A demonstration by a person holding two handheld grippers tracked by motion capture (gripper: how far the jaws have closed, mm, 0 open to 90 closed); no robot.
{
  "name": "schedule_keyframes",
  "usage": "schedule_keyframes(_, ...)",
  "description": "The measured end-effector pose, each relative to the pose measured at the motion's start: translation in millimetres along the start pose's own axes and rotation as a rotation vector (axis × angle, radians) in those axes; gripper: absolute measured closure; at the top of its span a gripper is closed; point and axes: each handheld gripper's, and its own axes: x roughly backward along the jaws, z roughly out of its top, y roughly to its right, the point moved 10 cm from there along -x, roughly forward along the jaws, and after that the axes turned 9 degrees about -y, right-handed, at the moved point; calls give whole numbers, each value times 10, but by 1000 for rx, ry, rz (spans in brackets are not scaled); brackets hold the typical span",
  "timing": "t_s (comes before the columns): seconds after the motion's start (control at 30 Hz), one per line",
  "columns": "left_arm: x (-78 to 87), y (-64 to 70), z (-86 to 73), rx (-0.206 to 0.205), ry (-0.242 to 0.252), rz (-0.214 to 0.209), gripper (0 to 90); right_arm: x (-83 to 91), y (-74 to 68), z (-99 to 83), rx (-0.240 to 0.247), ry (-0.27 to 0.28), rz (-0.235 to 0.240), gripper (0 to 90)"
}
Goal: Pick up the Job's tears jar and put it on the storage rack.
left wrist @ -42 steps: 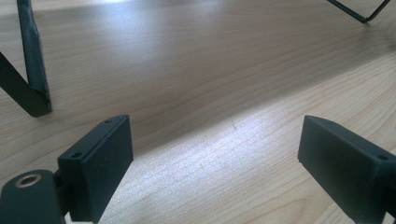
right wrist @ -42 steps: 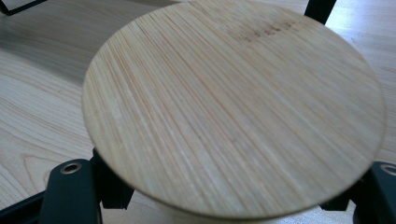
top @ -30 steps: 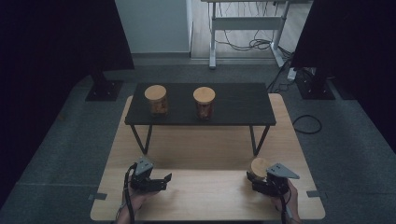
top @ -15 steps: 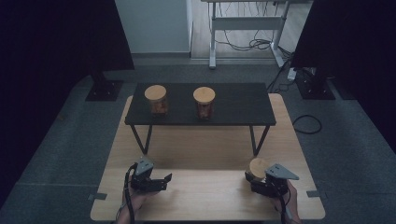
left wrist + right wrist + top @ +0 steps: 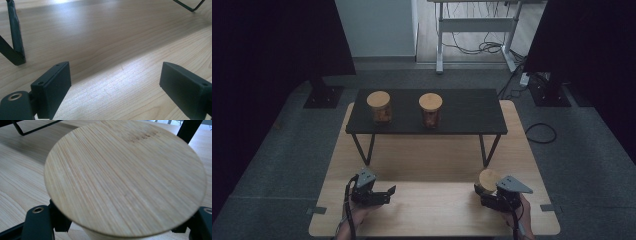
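While right gripper (image 5: 490, 199) clamps round bamboo-lidded jar (image 5: 125, 177) | wooden table (image 5: 432, 210)

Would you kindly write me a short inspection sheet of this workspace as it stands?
Surface: light wooden table, bare grain in the middle; a black shelf on thin legs stands at its far half.
Job's things: bamboo-lidded jar between the right claw's jaws; two more lidded jars upright on the shelf, apart.
Clutter: nothing seen.
Grippers: left claw open over bare wood; right claw around the jar, grip unclear.
Cables: loose cables on the floor beyond.
Surroundings: grey carpet, dark curtains, white desk frame.
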Motion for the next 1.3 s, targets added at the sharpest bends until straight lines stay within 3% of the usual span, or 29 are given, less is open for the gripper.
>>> schedule_keyframes(1.3,10,-6,0,2,2,5,99,86,-54,88,21,44,17,244)
